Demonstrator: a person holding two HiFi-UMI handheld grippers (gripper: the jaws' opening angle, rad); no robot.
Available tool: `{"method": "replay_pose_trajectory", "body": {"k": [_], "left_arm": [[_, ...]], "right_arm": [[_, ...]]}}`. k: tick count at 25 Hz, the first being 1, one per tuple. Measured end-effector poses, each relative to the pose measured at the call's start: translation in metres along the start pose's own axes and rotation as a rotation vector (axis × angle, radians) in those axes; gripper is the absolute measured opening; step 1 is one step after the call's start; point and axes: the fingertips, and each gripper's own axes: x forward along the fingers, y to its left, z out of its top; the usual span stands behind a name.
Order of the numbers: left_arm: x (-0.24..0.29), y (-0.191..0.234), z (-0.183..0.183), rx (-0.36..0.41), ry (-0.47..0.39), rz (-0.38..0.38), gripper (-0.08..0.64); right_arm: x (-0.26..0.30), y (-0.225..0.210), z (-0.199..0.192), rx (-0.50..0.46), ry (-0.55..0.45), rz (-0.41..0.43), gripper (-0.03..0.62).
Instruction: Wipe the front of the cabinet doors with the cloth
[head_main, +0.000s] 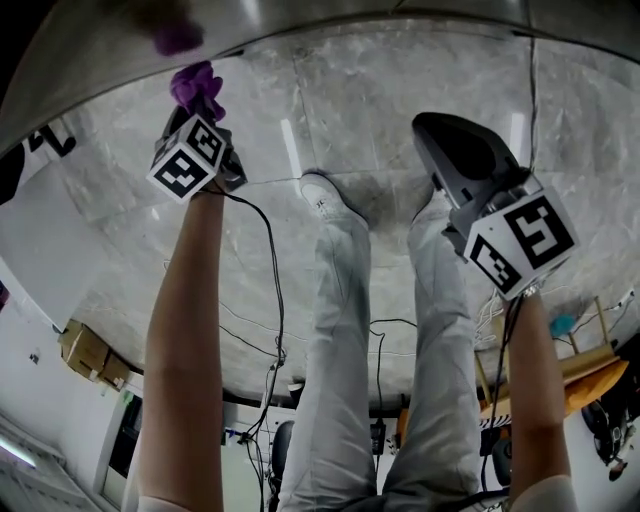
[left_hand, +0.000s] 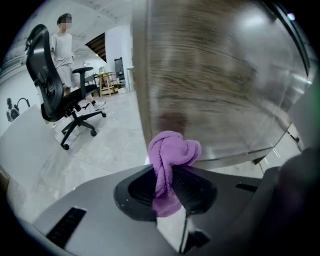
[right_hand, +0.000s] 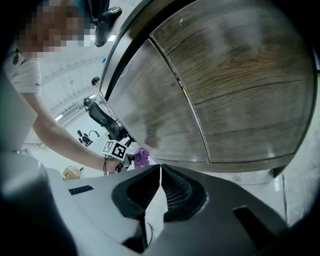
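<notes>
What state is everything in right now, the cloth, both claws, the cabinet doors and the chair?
Purple cloth: bunched, pinched in the left claw, close to the door.
Left claw: shut on the cloth.
Right claw: shut, nothing between its jaws.
Cabinet doors: closed.
Office chair: upright, unoccupied.

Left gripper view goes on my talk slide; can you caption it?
Left gripper shut on a bunched purple cloth near the wooden cabinet door, office chair at left.

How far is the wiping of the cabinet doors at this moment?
Done: the left gripper is shut on the purple cloth. In hand: the cloth is held close to the cabinet doors, low down. Left: the wiping itself; no wiped area shows.
</notes>
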Motion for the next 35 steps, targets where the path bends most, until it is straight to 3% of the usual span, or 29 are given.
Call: {"method": "replay_pose_trajectory", "body": {"k": [13, 19, 21, 25, 28, 32, 35], "left_arm": [[0.011, -0.259, -0.054, 0.167, 0.129, -0.38, 0.084], [0.033, -0.328, -0.066, 0.29, 0.208, -0.529, 0.084], [0.041, -0.332, -0.068, 0.31, 0.229, -0.558, 0.084], [0.055, -0.31, -0.059, 0.353, 0.29, -0.532, 0.084], [0.066, -0.276, -0.045, 0.379, 0.3, -0.498, 0.084], [0.067, -0.224, -0.035, 0.508, 0.318, -0.491, 0.084], [0.067, -0.177, -0.031, 0.521, 0.331, -0.455, 0.084]], "right_arm": [[-0.061, -0.026, -0.028, 0.052, 0.025, 0.034, 0.029], [-0.079, -0.058, -0.052, 0.093, 0.008, -0.071, 0.029], [-0.084, -0.065, -0.055, 0.127, -0.016, -0.121, 0.029], [-0.081, -0.067, -0.052, 0.184, -0.073, -0.21, 0.029], [-0.07, -0.06, -0.04, 0.206, -0.127, -0.253, 0.029], [-0.055, -0.04, -0.016, 0.254, -0.215, -0.285, 0.029], [-0.043, -0.018, -0.003, 0.267, -0.233, -0.268, 0.029]]}}
